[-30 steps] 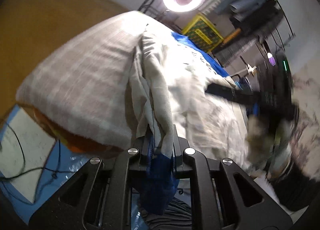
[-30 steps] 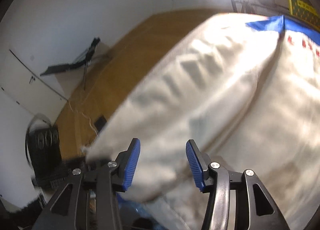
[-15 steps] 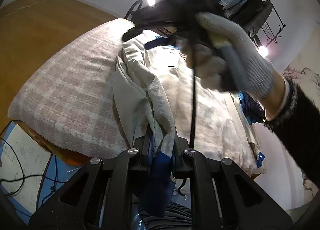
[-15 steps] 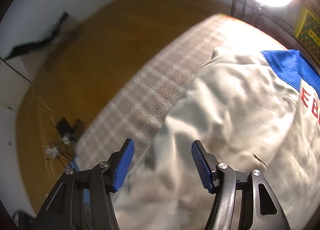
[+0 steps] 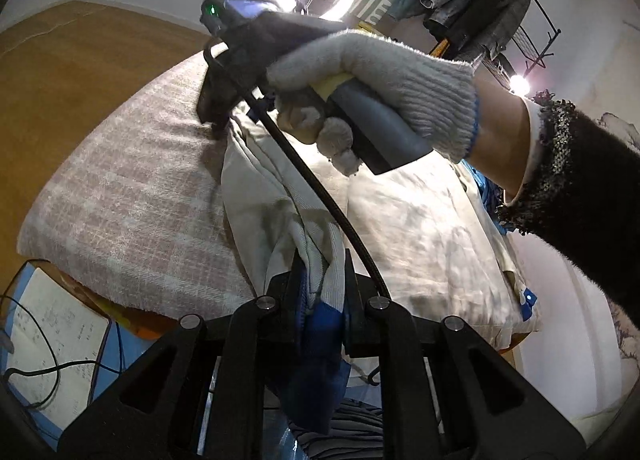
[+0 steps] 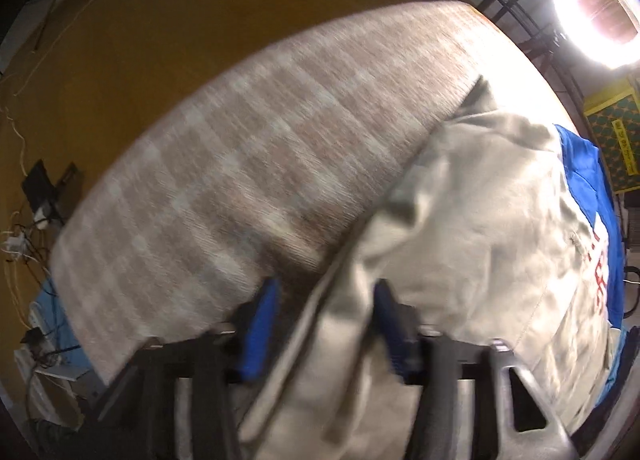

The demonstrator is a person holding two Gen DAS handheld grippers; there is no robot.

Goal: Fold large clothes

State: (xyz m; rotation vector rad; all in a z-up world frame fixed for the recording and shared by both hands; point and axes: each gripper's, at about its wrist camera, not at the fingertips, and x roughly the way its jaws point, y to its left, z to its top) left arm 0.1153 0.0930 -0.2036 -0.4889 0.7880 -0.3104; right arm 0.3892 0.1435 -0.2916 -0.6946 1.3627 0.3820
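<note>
The large cream cotton jacket with blue panels and red lettering (image 6: 492, 220) lies spread on the pink-and-white checked blanket (image 6: 248, 188) covering the worktop; its ribbed cuff is pinched in the left claw (image 5: 322, 280), clamped tight on it; the right claw (image 6: 326, 324), swung across from the far side, now straddles the jacket's edge, its jaws just closing, half-wide, fabric between them; a second grip for folding seems imminent; no containers visible.

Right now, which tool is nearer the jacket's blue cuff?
Left. The left tool is shut on the blue cuff. The right tool is farther up, straddling the jacket's beige edge.
</note>
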